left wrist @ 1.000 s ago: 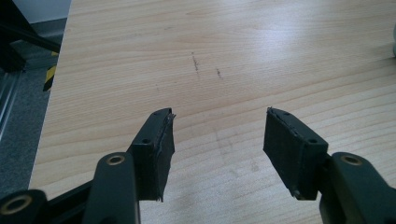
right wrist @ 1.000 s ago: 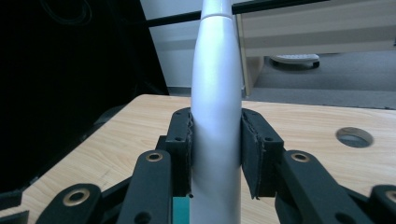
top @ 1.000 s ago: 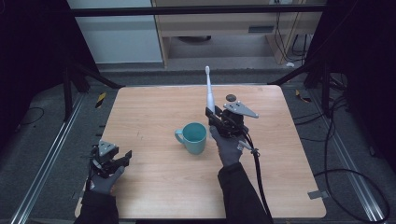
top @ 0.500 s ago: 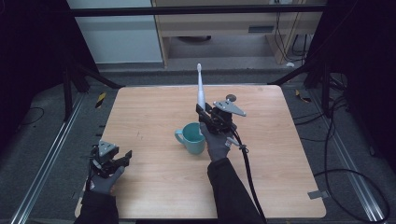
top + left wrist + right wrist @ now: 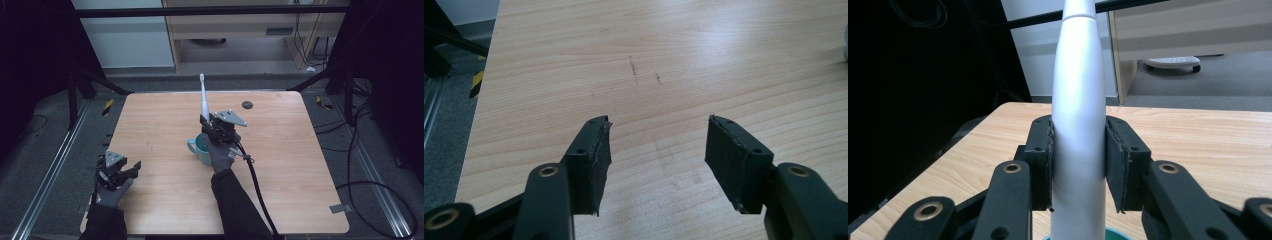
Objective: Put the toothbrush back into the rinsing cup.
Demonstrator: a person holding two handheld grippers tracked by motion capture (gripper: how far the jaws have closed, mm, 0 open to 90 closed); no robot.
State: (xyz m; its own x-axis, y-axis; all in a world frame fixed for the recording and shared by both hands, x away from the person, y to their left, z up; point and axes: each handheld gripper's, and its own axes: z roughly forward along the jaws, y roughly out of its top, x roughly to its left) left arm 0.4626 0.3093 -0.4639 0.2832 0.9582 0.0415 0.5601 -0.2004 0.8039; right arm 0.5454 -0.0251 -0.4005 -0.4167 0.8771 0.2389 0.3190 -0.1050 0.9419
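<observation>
My right gripper (image 5: 207, 125) is shut on a white electric toothbrush (image 5: 203, 97), held upright with its brush head pointing up and away. In the right gripper view both pads clamp the toothbrush (image 5: 1078, 125) body, and its lower end sits over the teal rim at the bottom. The teal mug (image 5: 200, 148) stands mid-table, directly under this gripper, its handle to the left. My left gripper (image 5: 127, 170) rests near the table's front left edge, open, with bare wood between its pads (image 5: 589, 160).
A small dark round disc (image 5: 246, 104) lies on the wooden table (image 5: 300, 165) at the back right. A black cable trails from the right gripper toward the front edge. Dark frame bars and floor cables surround the table.
The right gripper has carried the toothbrush leftward, from beside the mug's right to directly over the mug. The left gripper has stayed still.
</observation>
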